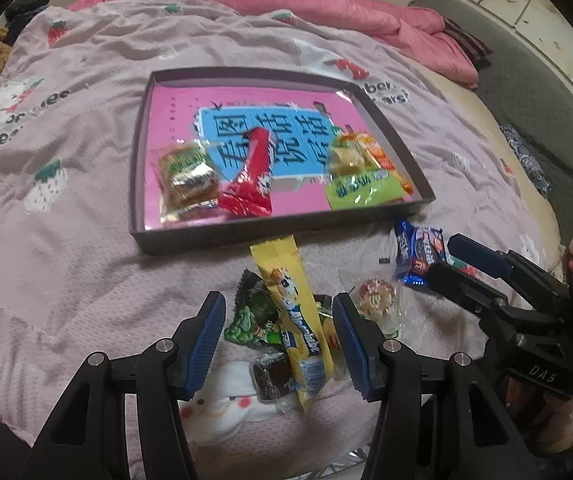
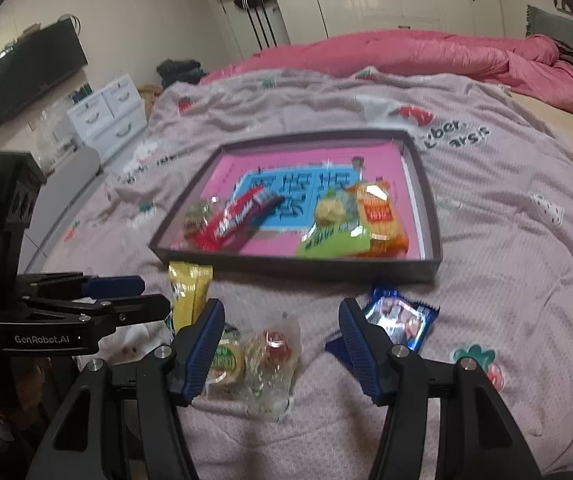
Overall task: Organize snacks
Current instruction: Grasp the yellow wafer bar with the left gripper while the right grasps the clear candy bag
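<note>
**Snacks: part sorted, part loose**

Tray (image 1: 144, 140): dark rim, pink floor; holds red bar (image 1: 252, 172), brown-green packet (image 1: 184, 178), lime and orange bags (image 1: 360, 170). Loose just outside its near wall: yellow wafer stick (image 1: 298, 320), blue packet (image 1: 418, 256), clear-wrapped candy (image 1: 374, 296).

Glossy snack wrappers (image 1: 304, 320), matt cloth bedspread (image 1: 86, 272)

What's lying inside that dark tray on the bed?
The tray holds a pink-and-blue book cover, with a red wrapper, a clear-wrapped brownish snack and green and orange packets on it. Parts of the cover beneath them are hidden.
</note>
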Tool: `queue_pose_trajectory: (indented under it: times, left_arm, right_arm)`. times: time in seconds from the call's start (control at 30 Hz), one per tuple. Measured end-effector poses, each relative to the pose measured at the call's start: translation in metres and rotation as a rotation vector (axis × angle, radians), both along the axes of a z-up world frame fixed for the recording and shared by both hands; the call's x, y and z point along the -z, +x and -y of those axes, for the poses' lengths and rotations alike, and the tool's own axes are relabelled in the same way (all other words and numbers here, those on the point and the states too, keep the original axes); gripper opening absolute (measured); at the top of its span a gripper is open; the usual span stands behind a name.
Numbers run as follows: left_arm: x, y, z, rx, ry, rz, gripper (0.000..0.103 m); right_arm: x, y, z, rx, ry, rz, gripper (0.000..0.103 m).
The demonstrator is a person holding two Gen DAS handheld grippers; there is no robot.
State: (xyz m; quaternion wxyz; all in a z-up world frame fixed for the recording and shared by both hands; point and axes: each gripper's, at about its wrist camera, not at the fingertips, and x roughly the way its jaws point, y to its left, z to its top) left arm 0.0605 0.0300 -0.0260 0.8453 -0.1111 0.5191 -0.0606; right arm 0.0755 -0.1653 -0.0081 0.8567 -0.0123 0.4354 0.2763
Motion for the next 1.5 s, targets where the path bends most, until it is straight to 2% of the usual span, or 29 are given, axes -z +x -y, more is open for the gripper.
queue_pose_trajectory:
  times: [0.5, 0.67, 0.8, 0.9, 1.07, 1.2, 1.23, 1.33, 1.5]
  left_arm:
    - [0.022, 0.006, 0.007, 0.021, -0.027, -0.048, 0.057]
    - [0.024, 0.008, 0.009, 0.024, -0.030, -0.051, 0.050]
    - [0.027, 0.009, 0.010, 0.031, -0.034, -0.057, 0.039]
    - [0.029, 0.010, 0.013, 0.040, -0.034, -0.057, 0.035]
    - [0.030, 0.011, 0.015, 0.049, -0.033, -0.057, 0.033]
    - [0.033, 0.013, 0.015, 0.047, -0.036, -0.062, 0.033]
    - [0.034, 0.014, 0.015, 0.045, -0.038, -0.062, 0.033]
    - [0.035, 0.015, 0.015, 0.044, -0.036, -0.059, 0.033]
    - [0.035, 0.017, 0.012, 0.037, -0.043, -0.055, 0.024]
  right_arm:
    - [0.028, 0.001, -0.010, -0.047, -0.071, -0.098, 0.059]
    - [0.036, 0.002, -0.014, -0.061, -0.084, -0.117, 0.059]
    - [0.041, 0.003, -0.018, -0.074, -0.088, -0.127, 0.059]
    - [0.046, 0.005, -0.021, -0.089, -0.091, -0.137, 0.056]
    - [0.051, 0.008, -0.025, -0.106, -0.081, -0.133, 0.048]
    - [0.054, 0.012, -0.028, -0.117, -0.075, -0.131, 0.046]
    - [0.055, 0.013, -0.029, -0.123, -0.070, -0.133, 0.042]
    - [0.056, 0.016, -0.028, -0.126, -0.059, -0.137, 0.041]
    - [0.050, 0.016, -0.027, -0.115, -0.057, -0.106, 0.040]
